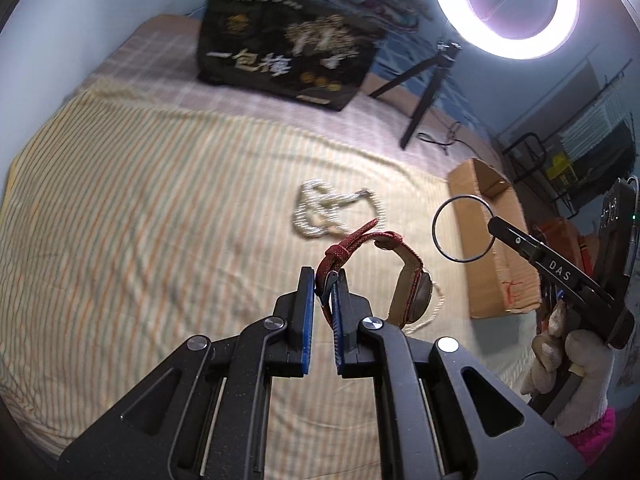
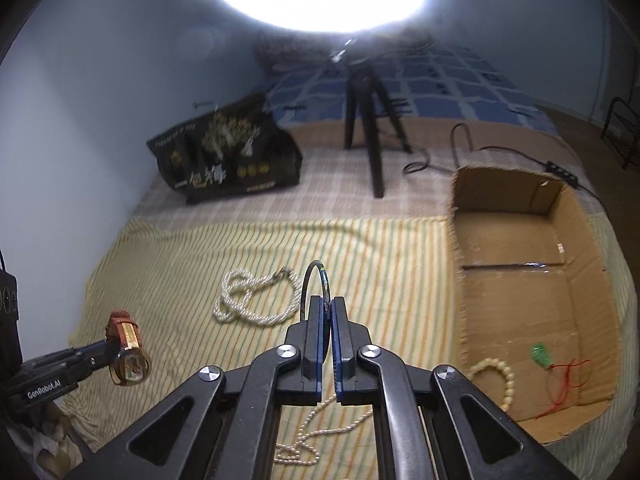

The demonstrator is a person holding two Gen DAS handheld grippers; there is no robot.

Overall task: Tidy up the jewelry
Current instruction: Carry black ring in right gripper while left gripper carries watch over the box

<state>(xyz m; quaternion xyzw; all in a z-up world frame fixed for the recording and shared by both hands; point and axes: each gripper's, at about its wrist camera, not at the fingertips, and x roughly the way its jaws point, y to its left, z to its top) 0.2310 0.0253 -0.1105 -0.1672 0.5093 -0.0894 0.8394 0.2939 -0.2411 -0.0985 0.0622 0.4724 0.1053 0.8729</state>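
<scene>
Left gripper (image 1: 323, 280): its jaws are closing tight on the red strap of a wristwatch (image 1: 412, 280), pinching it between the blue pads; the watch is hanging off to the right of the fingertips, clear of the bed.
Wristwatch: the red woven strap is looping up and over, and the round case is hanging at the side; in the right wrist view it is showing a gold-toned case and glass face.
Right gripper (image 2: 327, 306): its jaws are pressing together on a thin dark bangle (image 2: 314, 280), gripping it at the lower edge so that the ring is standing up beyond the fingertips.
Bangle, seen from the left wrist: it is showing as a full dark circle held out from the finger tips of the right gripper, in front of the box.
Gloved hand (image 1: 568, 344): a hand in a white glove is gripping the handle of the right gripper.
Pearl necklace (image 2: 256, 298): it is lying in loose coils on the striped sheet (image 2: 160, 264), between the two grippers and farther out; a second pearl strand (image 2: 308, 436) is trailing beneath the right gripper.
Cardboard box (image 2: 460, 240): it is sitting open on the bed to the right, holding a cream bead bracelet (image 2: 500, 376) and a green charm on a red cord (image 2: 540, 354) near its front end.
Black printed bag (image 2: 228, 156): it is standing at the far side of the bed beside the wall.
Ring light (image 1: 504, 4): it is glowing above on a black tripod (image 2: 372, 128), which is standing on the bed behind the box.
</scene>
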